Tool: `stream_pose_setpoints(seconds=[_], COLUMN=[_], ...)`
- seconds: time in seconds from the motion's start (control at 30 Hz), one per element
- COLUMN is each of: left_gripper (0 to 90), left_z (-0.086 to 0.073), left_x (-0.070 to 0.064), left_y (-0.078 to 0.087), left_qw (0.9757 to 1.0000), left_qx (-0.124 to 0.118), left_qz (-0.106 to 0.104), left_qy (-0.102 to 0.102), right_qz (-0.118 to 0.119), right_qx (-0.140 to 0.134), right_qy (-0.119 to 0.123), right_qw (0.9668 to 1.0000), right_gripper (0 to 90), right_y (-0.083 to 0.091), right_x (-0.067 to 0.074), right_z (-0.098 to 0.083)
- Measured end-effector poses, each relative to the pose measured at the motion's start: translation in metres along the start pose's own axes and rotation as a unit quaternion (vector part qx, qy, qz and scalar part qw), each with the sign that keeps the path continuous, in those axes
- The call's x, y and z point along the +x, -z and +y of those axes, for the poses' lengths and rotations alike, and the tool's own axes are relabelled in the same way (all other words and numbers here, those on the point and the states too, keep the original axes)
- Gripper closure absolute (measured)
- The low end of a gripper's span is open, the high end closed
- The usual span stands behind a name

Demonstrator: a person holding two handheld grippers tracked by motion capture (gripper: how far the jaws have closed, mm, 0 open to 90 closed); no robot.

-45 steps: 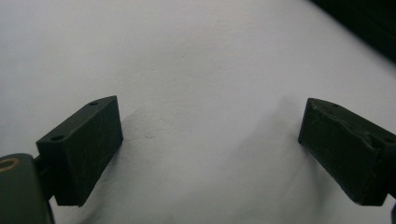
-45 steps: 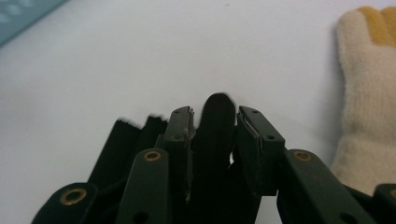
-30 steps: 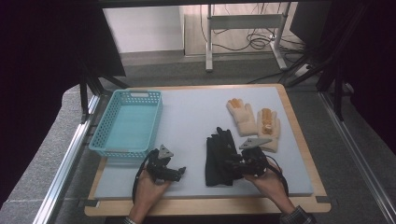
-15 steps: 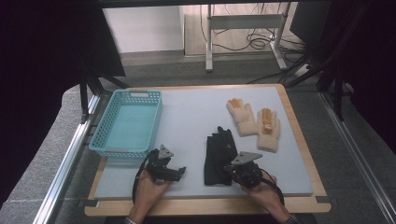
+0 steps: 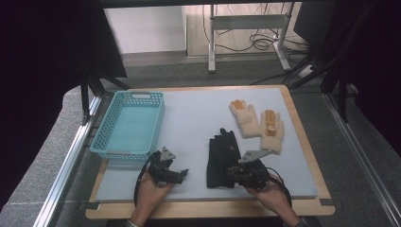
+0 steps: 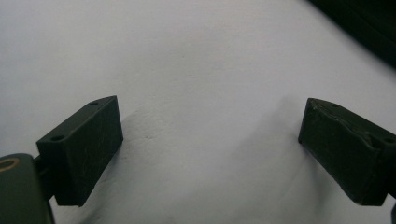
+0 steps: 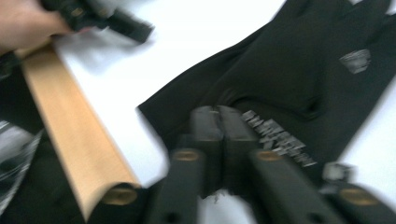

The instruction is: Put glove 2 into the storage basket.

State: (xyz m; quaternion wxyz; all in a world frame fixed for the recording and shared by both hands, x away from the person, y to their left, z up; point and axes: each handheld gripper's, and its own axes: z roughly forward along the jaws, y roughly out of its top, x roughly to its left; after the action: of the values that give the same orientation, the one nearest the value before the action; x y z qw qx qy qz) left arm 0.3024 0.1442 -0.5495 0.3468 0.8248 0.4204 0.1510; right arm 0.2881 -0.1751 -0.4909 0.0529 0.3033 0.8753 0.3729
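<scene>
Pale blue-grey mat on a wood-framed table (image 5: 302, 142), grey carpet beyond, desk legs and cables at the back. A turquoise basket (image 5: 128, 124) sits far left, cream gloves (image 5: 257, 124) far right. The black gloves (image 5: 222, 158) lie front centre. Since the earlier frames the right gripper (image 7: 219, 128) has moved onto their cuff end; its jaws, reopening slightly, look pressed together on fabric. Left gripper (image 6: 210, 140) stands wide open over bare mat, unmoved.

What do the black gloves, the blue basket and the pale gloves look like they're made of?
Black gloves: thin matte fabric, likely knit or synthetic; they drape in soft folds and carry a printed grey mark.
Blue basket: moulded plastic, with lattice walls and an even colour.
Pale gloves: thick fuzzy cloth, perhaps fleece, with orange patches.
</scene>
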Motion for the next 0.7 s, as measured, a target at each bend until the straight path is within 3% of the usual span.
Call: stream_pose_setpoints(seconds=[0.07,0.13,0.2,0.3,0.53,0.7], left_gripper=[6.4,6.4,6.4,6.4,6.4,6.4], left_z=[0.0,0.0,0.0,0.0,0.0,0.0], left_x=[0.0,0.0,0.0,0.0,0.0,0.0], left_y=[0.0,0.0,0.0,0.0,0.0,0.0], left_qw=[1.0,1.0,1.0,1.0,1.0,1.0], left_qx=[0.0,0.0,-0.002,-0.001,-0.001,-0.001], left_qz=[0.0,0.0,0.0,0.0,0.0,0.0], left_qy=[0.0,0.0,0.002,0.002,0.002,0.002], right_qz=[0.005,0.001,-0.021,-0.034,-0.024,-0.006], right_qx=[0.004,0.009,0.019,0.02,-0.004,-0.029], right_qy=[0.008,0.015,0.032,0.037,0.023,0.025], right_qw=[0.9999,0.9998,0.9991,0.9986,0.9994,0.9993], right_gripper=[59.8,57.3,76.5,84.5,85.2,85.2], right_y=[-0.005,-0.011,-0.02,-0.021,0.002,0.014], right_x=[0.003,0.005,0.009,0.013,0.01,0.014], right_z=[-0.005,-0.008,-0.012,-0.013,-0.001,0.021])
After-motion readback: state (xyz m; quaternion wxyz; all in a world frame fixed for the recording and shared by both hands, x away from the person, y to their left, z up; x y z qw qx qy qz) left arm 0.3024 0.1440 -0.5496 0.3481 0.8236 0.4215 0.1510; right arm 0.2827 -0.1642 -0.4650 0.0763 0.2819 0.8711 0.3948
